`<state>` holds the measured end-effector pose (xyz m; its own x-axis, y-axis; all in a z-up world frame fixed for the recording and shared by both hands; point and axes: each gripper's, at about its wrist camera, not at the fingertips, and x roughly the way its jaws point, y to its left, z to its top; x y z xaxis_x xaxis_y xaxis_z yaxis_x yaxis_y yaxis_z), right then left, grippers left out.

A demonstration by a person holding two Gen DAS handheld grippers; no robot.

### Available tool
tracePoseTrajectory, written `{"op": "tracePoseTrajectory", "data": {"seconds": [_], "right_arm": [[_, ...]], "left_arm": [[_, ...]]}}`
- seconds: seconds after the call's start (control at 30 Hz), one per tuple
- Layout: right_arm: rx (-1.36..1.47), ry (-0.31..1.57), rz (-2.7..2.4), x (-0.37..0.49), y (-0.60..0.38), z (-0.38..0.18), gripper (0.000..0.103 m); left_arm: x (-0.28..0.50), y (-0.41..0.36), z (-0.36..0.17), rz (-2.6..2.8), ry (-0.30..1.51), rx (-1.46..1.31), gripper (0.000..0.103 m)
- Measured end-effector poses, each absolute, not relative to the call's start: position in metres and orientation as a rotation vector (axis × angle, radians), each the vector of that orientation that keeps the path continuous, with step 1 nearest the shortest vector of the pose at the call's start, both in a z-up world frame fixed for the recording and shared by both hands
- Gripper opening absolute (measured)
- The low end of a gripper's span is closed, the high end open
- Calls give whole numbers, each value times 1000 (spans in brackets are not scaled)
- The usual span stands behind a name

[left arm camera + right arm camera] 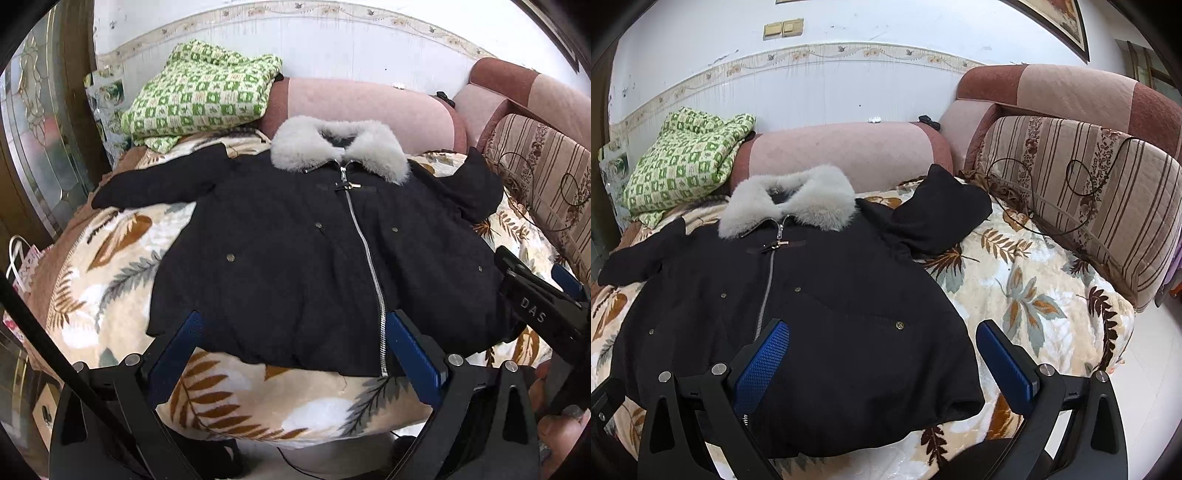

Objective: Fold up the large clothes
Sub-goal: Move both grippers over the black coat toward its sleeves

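Note:
A black zip-up jacket (295, 251) with a grey fur collar (340, 147) lies flat, front up, on a leaf-print blanket (110, 266), sleeves spread to both sides. My left gripper (291, 350) is open and empty over the jacket's lower hem near the zipper. My right gripper (882, 354) is open and empty above the jacket's (812, 314) right lower corner. It also shows in the left wrist view at the right edge (532, 291). The right sleeve (942, 210) bends up toward the sofa back.
A folded green checked blanket (199, 96) lies at the back left on the pink sofa arm (369, 110). A striped cushion (1082, 192) with a thin black cable (1078, 177) over it stands at the right. Wall behind.

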<state>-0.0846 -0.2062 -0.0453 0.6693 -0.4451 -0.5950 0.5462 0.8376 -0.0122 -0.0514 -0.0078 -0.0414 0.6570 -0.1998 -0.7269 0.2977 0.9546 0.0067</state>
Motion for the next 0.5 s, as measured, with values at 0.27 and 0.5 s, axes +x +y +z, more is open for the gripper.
{"op": "tracePoseTrajectory", "data": {"seconds": [0.27, 0.5], "right_arm": [[174, 651, -563, -74, -214, -52, 102], [189, 659, -564, -70, -223, -55, 102]], "left_arm": [[-69, -24, -56, -328, 852, 137, 100], [-68, -19, -61, -376, 890, 66, 100]]}}
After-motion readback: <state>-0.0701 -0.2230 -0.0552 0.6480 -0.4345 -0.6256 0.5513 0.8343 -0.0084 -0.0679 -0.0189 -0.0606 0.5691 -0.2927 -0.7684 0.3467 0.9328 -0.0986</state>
